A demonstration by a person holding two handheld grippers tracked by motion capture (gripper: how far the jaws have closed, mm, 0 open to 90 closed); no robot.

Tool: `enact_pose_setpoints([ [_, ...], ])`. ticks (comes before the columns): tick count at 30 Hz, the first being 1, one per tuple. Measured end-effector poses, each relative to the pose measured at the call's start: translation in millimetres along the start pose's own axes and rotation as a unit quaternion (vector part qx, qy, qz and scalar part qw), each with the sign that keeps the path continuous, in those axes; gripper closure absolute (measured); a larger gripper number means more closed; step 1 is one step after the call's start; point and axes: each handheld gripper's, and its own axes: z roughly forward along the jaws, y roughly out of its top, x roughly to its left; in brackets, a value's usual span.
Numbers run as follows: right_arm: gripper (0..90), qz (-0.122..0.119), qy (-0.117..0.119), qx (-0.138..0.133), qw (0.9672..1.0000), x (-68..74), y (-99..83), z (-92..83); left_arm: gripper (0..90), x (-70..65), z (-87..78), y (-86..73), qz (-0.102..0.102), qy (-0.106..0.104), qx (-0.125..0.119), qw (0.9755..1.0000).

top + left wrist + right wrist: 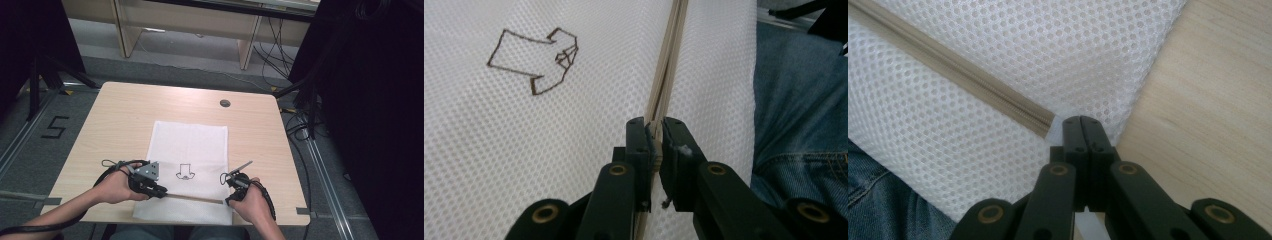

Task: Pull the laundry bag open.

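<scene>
A white mesh bag (187, 165) is lying flat on the near half of the wooden table (115, 115), its near edge hanging just over the table's front, above the person's denim-clad lap (799, 125). A beige zipper (192, 198) is running across the bag near that edge, and both grippers are working at its two ends. The left gripper (159, 190) is pinching the zipper's left end: in the left gripper view its jaws are closing tightly on the zipper's pull (655, 145), with the zipper track (669, 65) stretching away from them. The right gripper (229, 200) is clamping fully shut on the white fabric (1060, 122) at the zipper's right end (1040, 122) (just beside the bag's corner, where bare table (1208, 110) is showing). A small brown drawing of a shirt (184, 171) is sitting on the mesh between the two hands, just beyond the zipper.
</scene>
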Motion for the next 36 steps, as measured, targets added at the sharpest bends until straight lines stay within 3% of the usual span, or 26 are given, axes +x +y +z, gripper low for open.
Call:
enact_pose_setpoints([
  [2, 90.0, 0.001, 0.000, 0.000, 1.0000, 0.1, 0.0, 0.0, 82.1, 0.0, -0.3, -0.5, -0.002, -0.003, -0.002, 1.0000],
  [3, 90.0, 0.012, -0.004, 0.005, 0.9999, 0.4, -0.2, 0.3, 82.1, -0.1, -0.7, -1.5, -0.007, -0.005, -0.001, 1.0000],
  [8, 90.0, 0.005, -0.001, 0.003, 1.0000, -0.8, -0.3, 0.6, 82.1, 1.9, -2.7, -2.9, -0.008, -0.013, -0.004, 0.9999],
  [10, 90.0, 0.010, -0.003, 0.005, 0.9999, 0.2, -0.2, 0.2, 82.1, 4.1, -4.9, -4.4, -0.023, -0.019, -0.013, 0.9995],
  [12, 90.0, 0.008, -0.002, 0.003, 1.0000, 0.1, -0.1, 0.6, 82.2, 5.8, -6.3, -5.6, -0.018, -0.014, -0.009, 0.9997],
  [14, 90.0, 0.009, -0.002, 0.005, 0.9999, -0.2, -0.2, 0.3, 82.2, 8.0, -11.6, -11.4, -0.029, -0.018, -0.013, 0.9993],
  [17, 90.0, 0.005, -0.001, 0.005, 1.0000, -0.7, 0.0, 0.5, 82.2, 9.6, -16.5, -19.2, -0.028, -0.013, -0.003, 0.9995],
  [21, 90.0, 0.004, 0.005, 0.004, 1.0000, -0.8, 0.3, -0.6, 82.2, 12.2, -27.6, -33.7, -0.048, -0.004, 0.005, 0.9988],
  [23, 90.0, -0.001, 0.001, -0.005, 1.0000, -0.5, -0.1, 1.0, 82.2, 12.5, -33.7, -41.5, -0.051, 0.012, 0.013, 0.9986],
  [25, 90.0, -0.001, 0.001, -0.004, 1.0000, -0.4, 0.0, 0.9, 82.2, 13.9, -36.5, -45.8, -0.053, 0.013, 0.020, 0.9983],
  [26, 90.0, -0.002, 0.001, -0.004, 1.0000, -0.4, 0.2, 0.9, 82.2, 14.5, -39.1, -51.2, -0.060, 0.024, 0.030, 0.9975],
  [27, 90.0, -0.010, 0.001, 0.001, 0.9999, -1.3, 0.7, 0.4, 82.2, 15.9, -41.0, -57.6, -0.071, 0.016, 0.035, 0.9967],
  [29, 90.0, -0.008, 0.001, 0.001, 1.0000, -1.1, 0.8, 0.4, 82.2, 15.1, -40.9, -59.9, -0.075, 0.018, 0.031, 0.9966],
  [30, 90.0, -0.001, 0.001, -0.004, 1.0000, -0.3, 0.2, 0.9, 82.2, 14.5, -41.1, -60.6, -0.065, 0.024, 0.048, 0.9965],
  [32, 90.0, -0.001, 0.002, 0.001, 1.0000, -0.2, 0.0, -0.1, 82.2, 14.9, -40.7, -63.5, -0.080, 0.020, 0.036, 0.9960],
  [35, 90.0, -0.002, 0.003, 0.001, 1.0000, -0.9, 0.0, 0.1, 82.1, 13.6, -39.8, -62.6, -0.069, 0.025, 0.042, 0.9964],
  [36, 90.0, -0.002, 0.003, 0.001, 1.0000, -0.8, 0.1, 0.1, 82.1, 14.0, -38.7, -63.8, -0.075, 0.026, 0.038, 0.9961],
])
